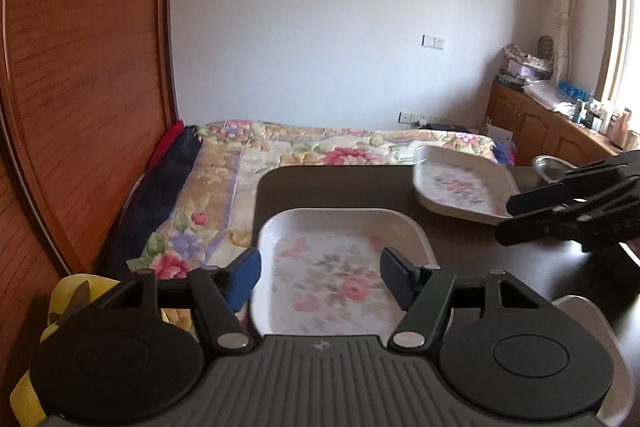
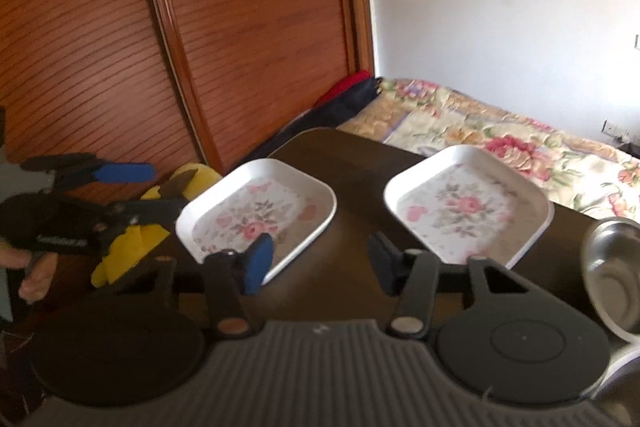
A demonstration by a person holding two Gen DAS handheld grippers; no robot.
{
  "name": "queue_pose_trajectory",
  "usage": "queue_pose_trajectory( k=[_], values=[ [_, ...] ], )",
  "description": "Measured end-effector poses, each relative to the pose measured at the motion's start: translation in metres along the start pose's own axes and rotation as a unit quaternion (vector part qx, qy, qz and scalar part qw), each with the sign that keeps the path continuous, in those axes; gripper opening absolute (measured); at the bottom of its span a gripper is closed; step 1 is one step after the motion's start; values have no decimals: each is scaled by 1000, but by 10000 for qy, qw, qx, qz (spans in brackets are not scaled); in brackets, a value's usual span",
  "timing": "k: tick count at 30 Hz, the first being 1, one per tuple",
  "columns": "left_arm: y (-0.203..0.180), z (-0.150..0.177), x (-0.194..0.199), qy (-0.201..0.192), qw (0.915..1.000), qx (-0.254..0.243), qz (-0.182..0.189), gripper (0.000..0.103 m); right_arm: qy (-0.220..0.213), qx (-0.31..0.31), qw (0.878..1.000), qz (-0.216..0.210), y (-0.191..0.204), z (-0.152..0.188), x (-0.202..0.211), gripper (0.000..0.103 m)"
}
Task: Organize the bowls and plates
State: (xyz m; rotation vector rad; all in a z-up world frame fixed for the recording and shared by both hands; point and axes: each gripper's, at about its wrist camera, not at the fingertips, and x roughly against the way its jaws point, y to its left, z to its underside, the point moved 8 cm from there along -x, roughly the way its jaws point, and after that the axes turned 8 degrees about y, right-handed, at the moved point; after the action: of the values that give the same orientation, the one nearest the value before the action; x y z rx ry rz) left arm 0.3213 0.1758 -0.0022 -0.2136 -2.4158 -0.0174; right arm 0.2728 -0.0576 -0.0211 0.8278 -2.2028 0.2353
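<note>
Two white square plates with a pink flower print lie on a dark table [image 1: 460, 247]. In the left wrist view the near plate [image 1: 332, 267] lies just ahead of my open, empty left gripper [image 1: 320, 277]; the far plate [image 1: 460, 187] lies at right. My right gripper [image 1: 516, 219] reaches in from the right, open. In the right wrist view my right gripper [image 2: 320, 261] is open and empty above the table [image 2: 356, 179] between the left plate [image 2: 260, 211] and the right plate [image 2: 464, 203]. A steel bowl [image 2: 612, 267] sits at right. My left gripper [image 2: 160, 187] is at left, open.
A bed with a floral cover [image 1: 320, 147] lies behind the table. A wooden wardrobe [image 2: 200, 27] stands at left. A yellow cloth [image 2: 152, 227] lies off the table's left edge. A white dish edge [image 1: 600, 327] and a steel bowl [image 1: 552, 165] sit at right.
</note>
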Motion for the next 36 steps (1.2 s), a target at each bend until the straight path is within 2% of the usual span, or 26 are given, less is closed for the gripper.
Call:
queue_pose_trajectory(
  k=[8, 16, 19, 23, 28, 33, 36],
  values=[
    [30, -4, -42, 304, 9990, 302, 127, 82, 424, -167, 9988, -161, 4, -13, -42, 50],
    [43, -2, -57, 438, 9986, 289, 91, 77, 719, -326, 9965, -281, 6, -12, -78, 49],
    [45, 1, -61, 485, 9984, 274, 122, 69, 801, -319, 9958, -316, 8, -10, -83, 47],
    [44, 5, -62, 509, 9982, 244, 193, 61, 925, -323, 9945, -382, 9, -7, -87, 40],
    [43, 7, -61, 547, 9983, 157, 157, 58, 950, -316, 9936, -513, 11, -3, -87, 30],
    [43, 12, -63, 595, 9981, 129, 127, 46, 951, -271, 9938, -518, 12, -2, -86, 28],
    [42, 13, -63, 550, 9984, 79, 64, 44, 946, -290, 9936, -544, 11, -2, -87, 25]
  ],
)
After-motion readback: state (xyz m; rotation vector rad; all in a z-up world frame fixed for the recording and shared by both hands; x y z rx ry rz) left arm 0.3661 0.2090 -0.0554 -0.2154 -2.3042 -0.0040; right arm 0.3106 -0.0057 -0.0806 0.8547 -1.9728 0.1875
